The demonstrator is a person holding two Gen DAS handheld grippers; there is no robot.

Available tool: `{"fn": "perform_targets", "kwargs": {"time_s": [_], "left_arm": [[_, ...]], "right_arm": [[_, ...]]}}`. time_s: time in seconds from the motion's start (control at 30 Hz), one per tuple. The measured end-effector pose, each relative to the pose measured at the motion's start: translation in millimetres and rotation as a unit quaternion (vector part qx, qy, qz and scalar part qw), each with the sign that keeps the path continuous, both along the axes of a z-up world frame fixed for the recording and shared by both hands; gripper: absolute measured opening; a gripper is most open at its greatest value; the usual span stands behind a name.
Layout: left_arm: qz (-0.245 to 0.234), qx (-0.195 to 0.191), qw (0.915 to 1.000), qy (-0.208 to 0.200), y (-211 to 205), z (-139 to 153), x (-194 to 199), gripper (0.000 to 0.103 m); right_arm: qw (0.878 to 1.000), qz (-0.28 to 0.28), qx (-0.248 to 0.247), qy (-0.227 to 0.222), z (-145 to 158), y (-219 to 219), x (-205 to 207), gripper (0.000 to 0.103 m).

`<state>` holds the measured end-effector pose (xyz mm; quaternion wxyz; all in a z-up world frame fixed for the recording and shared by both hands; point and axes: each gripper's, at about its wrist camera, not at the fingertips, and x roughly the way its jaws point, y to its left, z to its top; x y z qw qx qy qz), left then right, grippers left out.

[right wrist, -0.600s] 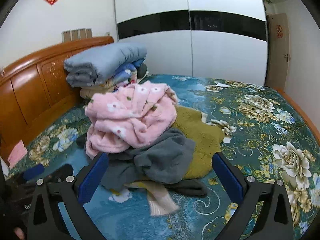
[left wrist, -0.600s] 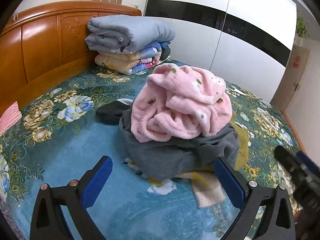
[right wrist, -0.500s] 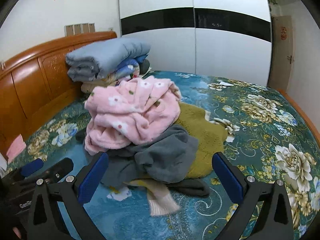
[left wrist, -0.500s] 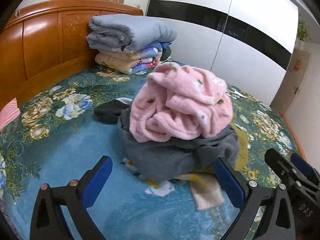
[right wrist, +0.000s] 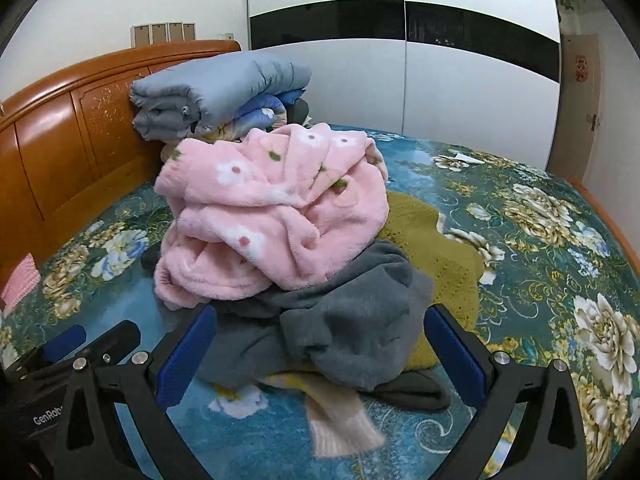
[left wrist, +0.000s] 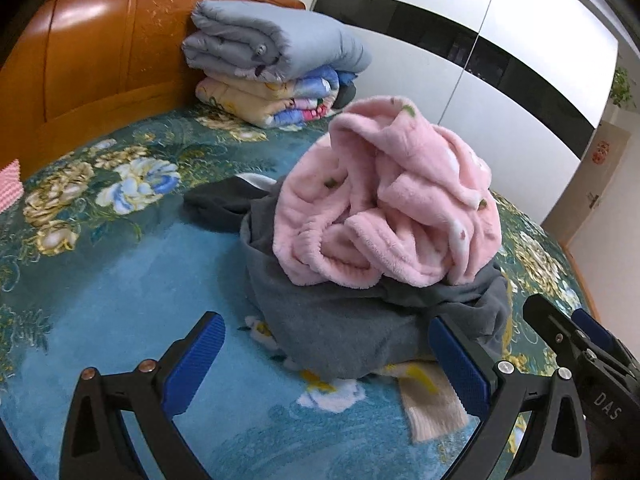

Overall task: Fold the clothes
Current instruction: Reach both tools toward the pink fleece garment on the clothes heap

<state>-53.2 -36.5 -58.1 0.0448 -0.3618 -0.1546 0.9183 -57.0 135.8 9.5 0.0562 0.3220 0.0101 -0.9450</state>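
Note:
A heap of clothes lies on the bed. A pink fleece garment with flowers (left wrist: 392,200) (right wrist: 272,216) tops it. Under it sit a grey fleece piece (left wrist: 344,320) (right wrist: 352,320), an olive knit (right wrist: 436,248) and a beige ribbed cuff (left wrist: 432,412) (right wrist: 340,424). A dark garment (left wrist: 220,204) lies at the heap's left. My left gripper (left wrist: 326,364) stands open just short of the grey piece, nothing between its pads. My right gripper (right wrist: 320,354) is open too, its jaws wide around the near edge of the grey piece without pressing it. Each gripper shows at the edge of the other's view.
Folded quilts (left wrist: 272,60) (right wrist: 216,92) are stacked against the wooden headboard (left wrist: 92,52) (right wrist: 60,136). The floral teal bedspread (left wrist: 100,280) (right wrist: 560,260) stretches around the heap. A pink ribbed item (right wrist: 20,280) lies at the left edge. White wardrobe doors (right wrist: 440,92) stand behind.
Both grippers have come closer to the heap, which fills more of each view. The jaws stay wide. The clothes have not moved.

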Motion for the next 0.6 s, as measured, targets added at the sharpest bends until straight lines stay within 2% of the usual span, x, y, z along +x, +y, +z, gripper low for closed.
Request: {"fn": "perform_targets", "kwargs": {"time_s": [0.17, 0.37, 0.6], "left_arm": [[-0.011, -0.018, 0.9996, 0.018, 7, -4, -13, 0.103], [-0.019, -0.016, 0.9997, 0.007, 8, -5, -31, 0.103], [-0.026, -0.042, 0.9988, -0.003, 14, -6, -38, 0.103]], "right_arm": [[1.000, -0.008, 0.008, -0.004, -7, 0, -16, 0.103], [1.000, -0.006, 0.017, -0.006, -10, 1, -29, 0.103], [1.000, 0.003, 0.025, -0.016, -12, 0, -37, 0.103]]}}
